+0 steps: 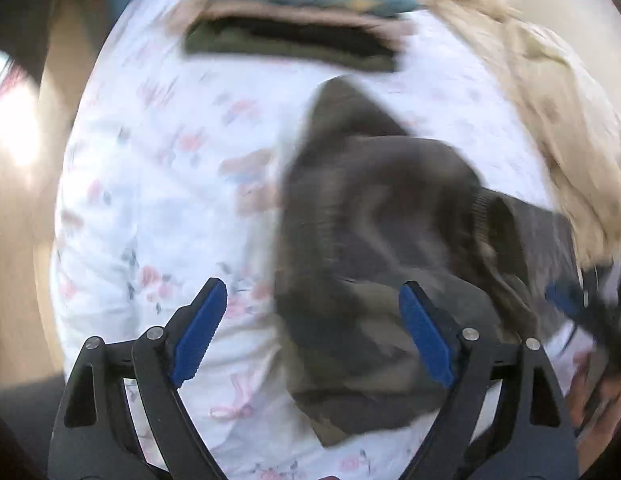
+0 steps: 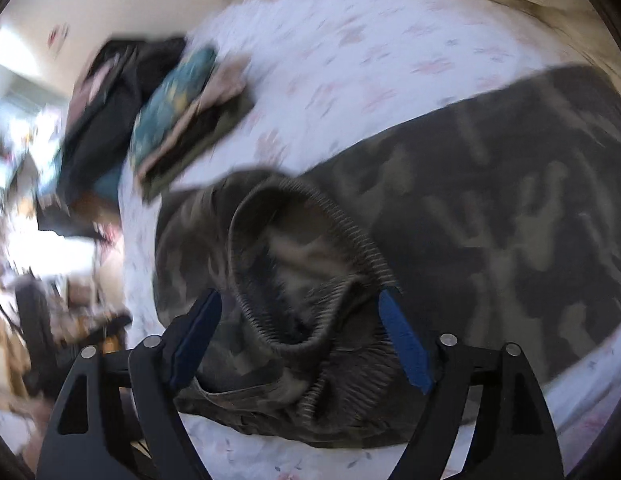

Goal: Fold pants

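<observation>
The right tool (image 2: pixel 300 328) is wide open right at the waistband of the camo pants (image 2: pixel 490 208), which stretch away rightwards across the bed (image 2: pixel 350 60), and the left tool (image 1: pixel 312 320) is open too

The left gripper (image 1: pixel 312 300) hangs above a white floral bedsheet (image 1: pixel 158 184), its blue-padded fingers (image 1: pixel 200 332) spread wide with nothing between them. Dark camouflage pants (image 1: pixel 374 248) lie rumpled on the sheet (the whole view is motion-blurred), reaching under the right-hand finger. Farther off sits a stack of folded clothes (image 1: pixel 294 28) with a teal piece on top. A cream blanket (image 1: pixel 550 112) runs along the right.
</observation>
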Demonstrator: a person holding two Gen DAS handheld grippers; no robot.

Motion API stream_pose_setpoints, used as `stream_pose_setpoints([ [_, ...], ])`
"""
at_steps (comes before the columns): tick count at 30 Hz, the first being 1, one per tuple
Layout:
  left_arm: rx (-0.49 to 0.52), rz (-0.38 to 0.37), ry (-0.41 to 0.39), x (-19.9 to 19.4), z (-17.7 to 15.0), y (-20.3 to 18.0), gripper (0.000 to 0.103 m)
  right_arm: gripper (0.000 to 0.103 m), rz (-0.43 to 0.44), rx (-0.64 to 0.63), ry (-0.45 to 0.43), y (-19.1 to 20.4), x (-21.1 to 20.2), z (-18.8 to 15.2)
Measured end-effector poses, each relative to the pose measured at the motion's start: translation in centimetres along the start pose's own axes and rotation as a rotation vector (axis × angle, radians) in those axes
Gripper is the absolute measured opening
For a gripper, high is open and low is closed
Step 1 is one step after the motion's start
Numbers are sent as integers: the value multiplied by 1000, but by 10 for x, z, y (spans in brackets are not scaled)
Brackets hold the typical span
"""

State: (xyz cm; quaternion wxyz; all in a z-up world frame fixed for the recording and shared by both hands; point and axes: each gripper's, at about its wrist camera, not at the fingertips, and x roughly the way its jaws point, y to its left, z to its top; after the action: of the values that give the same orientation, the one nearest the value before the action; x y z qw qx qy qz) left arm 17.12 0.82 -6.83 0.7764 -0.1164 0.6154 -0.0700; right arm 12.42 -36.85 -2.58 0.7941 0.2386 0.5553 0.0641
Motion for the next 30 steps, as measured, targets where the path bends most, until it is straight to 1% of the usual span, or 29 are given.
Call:
stream_pose_setpoints([
  [2,-30,2,13,14,1,11,86,83,-93,-114,38,22,20,-2],
  [3,-47,-6,12,17,1,16,86,80,-154,-185,68,33,32,-6],
  [4,-59,-20,10,17,-1,20,86,75,-182,-221,86,38,39,-10],
  [5,-67,-37,9,16,-5,25,86,74,-236,-262,97,44,44,-16],
  [6,-66,-40,9,16,-6,28,86,70,-290,-293,90,47,45,-23],
  [7,-61,-33,7,16,-7,30,86,61,-303,-305,92,46,45,-28],
  [8,-58,-18,2,15,-8,30,86,49,-299,-313,103,45,46,-33],
  [9,-56,-18,-6,14,-8,29,86,28,-301,-321,107,45,48,-35],
  [10,-58,-26,-10,15,-8,26,86,19,-320,-349,93,49,46,-37],
  [11,-61,-42,-15,14,-7,24,86,17,-316,-372,74,53,41,-38],
  [12,-62,-49,-17,16,-7,23,86,15,-285,-362,56,55,33,-36],
  [13,-61,-52,-19,15,-6,21,86,15,-180,-288,7,54,12,-34],
  [15,-70,-60,-28,14,-6,20,86,15,-17,-151,-76,43,-26,-34],
  [16,-76,-64,-32,13,-5,20,86,15,43,-29,-94,28,-41,-36],
  [17,-83,-65,-38,12,-4,20,86,15,77,78,-81,12,-44,-39],
  [18,-86,-66,-40,12,-4,20,86,15,96,183,-50,-6,-42,-43],
  [19,-86,-67,-35,14,-4,20,86,15,90,304,13,-27,-31,-51],
  [20,-84,-64,-21,17,-5,19,86,16,72,355,69,-39,-21,-58],
  [21,-82,-62,-6,20,-5,18,86,20,27,369,115,-47,-12,-64],
  [22,-81,-61,7,22,-6,17,86,30,-37,378,146,-52,-5,-70],
  [23,-82,-62,19,24,-7,16,86,34,-63,375,166,-53,-2,-70],
  [24,-81,-65,28,25,-8,15,86,45,-75,359,183,-51,-2,-68],
  [25,-80,-65,31,25,-9,15,86,52,-80,338,179,-47,-7,-62],
  [27,-76,-61,35,25,-11,13,86,52,-105,255,147,-34,-18,-47],
  [28,-75,-62,36,25,-11,13,86,56,-115,185,127,-23,-26,-35],
  [29,-75,-61,36,25,-11,14,86,60,-115,142,109,-15,-31,-26],
  [30,-76,-60,35,25,-11,14,86,69,-117,100,87,-7,-34,-14],
])
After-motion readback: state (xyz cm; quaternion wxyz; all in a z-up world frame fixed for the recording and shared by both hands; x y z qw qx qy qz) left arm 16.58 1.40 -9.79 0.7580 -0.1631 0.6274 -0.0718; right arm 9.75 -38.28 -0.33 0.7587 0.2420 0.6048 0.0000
